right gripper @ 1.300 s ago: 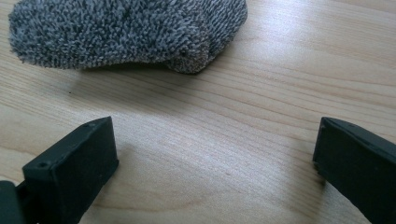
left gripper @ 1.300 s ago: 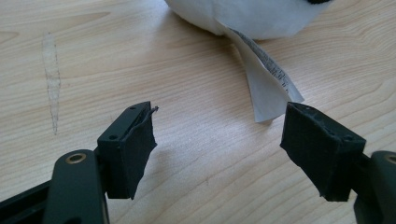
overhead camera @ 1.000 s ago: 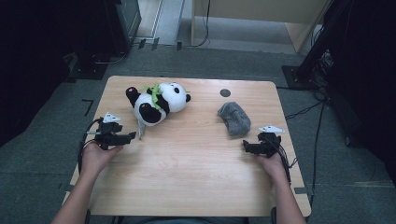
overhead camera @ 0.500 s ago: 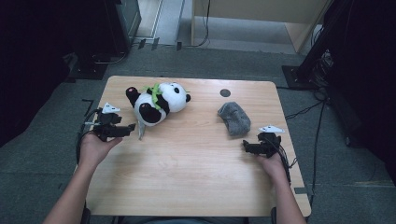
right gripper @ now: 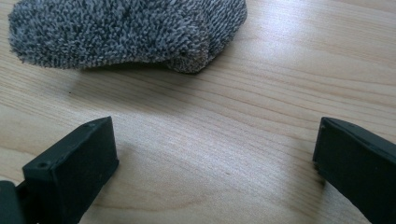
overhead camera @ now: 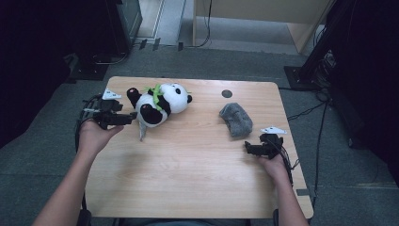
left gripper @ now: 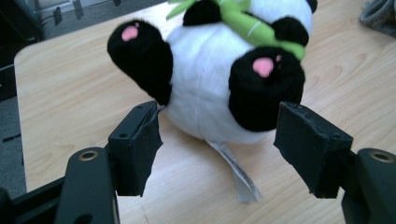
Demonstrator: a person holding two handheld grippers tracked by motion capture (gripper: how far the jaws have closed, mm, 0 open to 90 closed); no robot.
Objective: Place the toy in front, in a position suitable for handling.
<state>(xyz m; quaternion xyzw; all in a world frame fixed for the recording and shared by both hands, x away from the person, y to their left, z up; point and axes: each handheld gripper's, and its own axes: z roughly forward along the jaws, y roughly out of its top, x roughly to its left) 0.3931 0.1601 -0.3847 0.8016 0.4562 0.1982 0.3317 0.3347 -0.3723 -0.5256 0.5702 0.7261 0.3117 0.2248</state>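
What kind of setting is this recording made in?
Probably a lab or studio recording space, not a home: a lone wooden table on grey carpet, dark equipment stands and loose cables around it, with a panda plush as prop.

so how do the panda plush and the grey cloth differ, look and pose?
The panda plush is black and white with pink paw pads and a green bamboo sprig; the grey cloth is one mottled grey. The panda plush is round and bulky, lying on its back, while the grey cloth sits low and crumpled. The panda plush lies right before the left hand-held gripper; the grey cloth lies apart from the right hand-held gripper. Both are soft, resting on the wooden table.
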